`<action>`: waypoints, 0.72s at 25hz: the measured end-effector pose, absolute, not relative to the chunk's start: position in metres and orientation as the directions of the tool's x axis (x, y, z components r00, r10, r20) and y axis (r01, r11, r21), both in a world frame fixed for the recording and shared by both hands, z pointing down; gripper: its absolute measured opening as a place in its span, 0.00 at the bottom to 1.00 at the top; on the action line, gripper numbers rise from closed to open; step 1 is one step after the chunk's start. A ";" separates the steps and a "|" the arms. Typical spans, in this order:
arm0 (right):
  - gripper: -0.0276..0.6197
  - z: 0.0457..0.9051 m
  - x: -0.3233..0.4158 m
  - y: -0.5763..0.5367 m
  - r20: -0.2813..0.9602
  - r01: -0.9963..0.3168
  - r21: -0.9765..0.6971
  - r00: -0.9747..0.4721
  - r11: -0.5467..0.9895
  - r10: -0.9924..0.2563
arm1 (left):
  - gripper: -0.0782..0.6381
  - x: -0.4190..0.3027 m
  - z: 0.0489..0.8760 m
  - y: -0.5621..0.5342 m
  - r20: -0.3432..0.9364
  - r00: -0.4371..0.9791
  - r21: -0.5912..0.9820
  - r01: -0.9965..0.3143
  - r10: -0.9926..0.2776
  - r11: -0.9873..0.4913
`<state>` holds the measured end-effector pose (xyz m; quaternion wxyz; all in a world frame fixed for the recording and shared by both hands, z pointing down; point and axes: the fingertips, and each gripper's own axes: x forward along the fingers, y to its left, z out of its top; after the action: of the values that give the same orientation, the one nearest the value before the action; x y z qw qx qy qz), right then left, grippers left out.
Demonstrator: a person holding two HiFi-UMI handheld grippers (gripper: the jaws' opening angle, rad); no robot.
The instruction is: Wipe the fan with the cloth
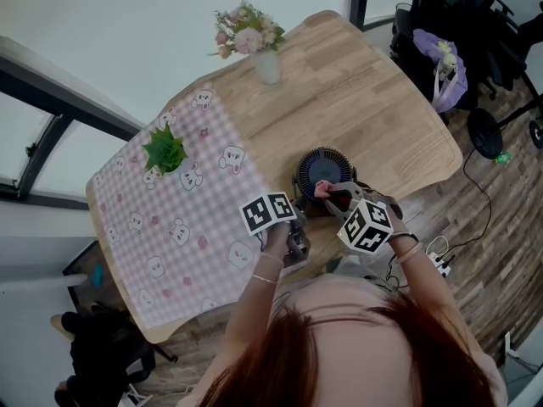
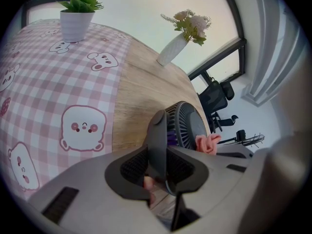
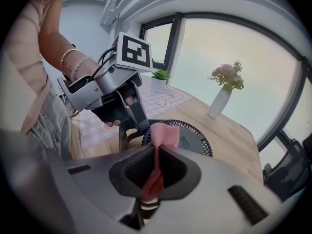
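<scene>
You had the fan point(image 1: 322, 170) near the right edge of the counter point(image 1: 390, 117). Left gripper point(image 2: 158, 165) jaws were clamped on its stand point(image 2: 157, 138), and right gripper point(image 3: 156, 168) jaws pinched the pink cloth point(image 3: 164, 134), its tip at the grille. I'd guess wiping had barely started, with most of it left.

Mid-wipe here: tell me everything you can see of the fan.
The fan is small, round and dark, plastic by its look, with a grille of fine radial ribs around a plain hub. It is tilted face up on its stand, on bare wood of the table beside the tablecloth. The left gripper is shut on a stand arm; the right gripper holds the cloth at the grille's near rim.
</scene>
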<state>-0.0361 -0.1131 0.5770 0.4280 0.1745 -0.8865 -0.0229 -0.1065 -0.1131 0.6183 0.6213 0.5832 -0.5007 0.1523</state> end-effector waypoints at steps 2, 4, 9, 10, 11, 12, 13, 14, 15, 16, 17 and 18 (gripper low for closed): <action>0.08 0.577 -0.041 -0.113 0.752 -0.280 0.190 -0.574 0.941 -0.323 | 0.25 -0.106 0.618 -0.113 0.799 0.454 0.573 -0.773 -0.394 0.273; 0.08 0.577 -0.045 -0.112 0.755 -0.271 0.191 -0.574 0.944 -0.318 | 0.25 -0.106 0.618 -0.113 0.799 0.455 0.574 -0.773 -0.394 0.271; 0.08 0.577 -0.049 -0.111 0.760 -0.259 0.196 -0.570 0.946 -0.313 | 0.25 -0.106 0.617 -0.113 0.800 0.457 0.571 -0.778 -0.389 0.260; 0.08 0.577 -0.049 -0.112 0.760 -0.259 0.197 -0.568 0.946 -0.314 | 0.25 -0.106 0.618 -0.113 0.800 0.458 0.571 -0.780 -0.387 0.257; 0.08 0.577 -0.050 -0.113 0.761 -0.259 0.199 -0.566 0.945 -0.316 | 0.25 -0.106 0.618 -0.113 0.800 0.459 0.571 -0.781 -0.386 0.255; 0.08 0.577 -0.051 -0.114 0.763 -0.258 0.203 -0.563 0.944 -0.318 | 0.25 -0.106 0.618 -0.113 0.800 0.461 0.572 -0.781 -0.385 0.253; 0.08 0.577 -0.053 -0.115 0.764 -0.256 0.207 -0.560 0.944 -0.320 | 0.25 -0.106 0.618 -0.113 0.799 0.463 0.573 -0.780 -0.385 0.251; 0.08 0.577 -0.054 -0.115 0.766 -0.254 0.210 -0.557 0.944 -0.321 | 0.25 -0.106 0.618 -0.113 0.798 0.464 0.574 -0.780 -0.384 0.249; 0.08 0.577 -0.056 -0.116 0.768 -0.251 0.212 -0.555 0.944 -0.320 | 0.25 -0.106 0.618 -0.113 0.798 0.464 0.574 -0.781 -0.384 0.247; 0.08 0.578 -0.057 -0.117 0.769 -0.248 0.212 -0.554 0.945 -0.318 | 0.25 -0.106 0.618 -0.113 0.798 0.465 0.574 -0.782 -0.384 0.245; 0.08 0.578 -0.059 -0.117 0.770 -0.245 0.212 -0.554 0.946 -0.316 | 0.25 -0.106 0.618 -0.113 0.798 0.466 0.574 -0.782 -0.383 0.244; 0.08 0.577 -0.061 -0.117 0.771 -0.240 0.211 -0.555 0.948 -0.312 | 0.25 -0.106 0.618 -0.113 0.797 0.468 0.575 -0.781 -0.381 0.243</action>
<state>-0.0609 -0.1174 0.5774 0.4448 0.1567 -0.8809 -0.0409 -0.1063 -0.1128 0.6184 0.6178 0.5937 -0.4895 0.1619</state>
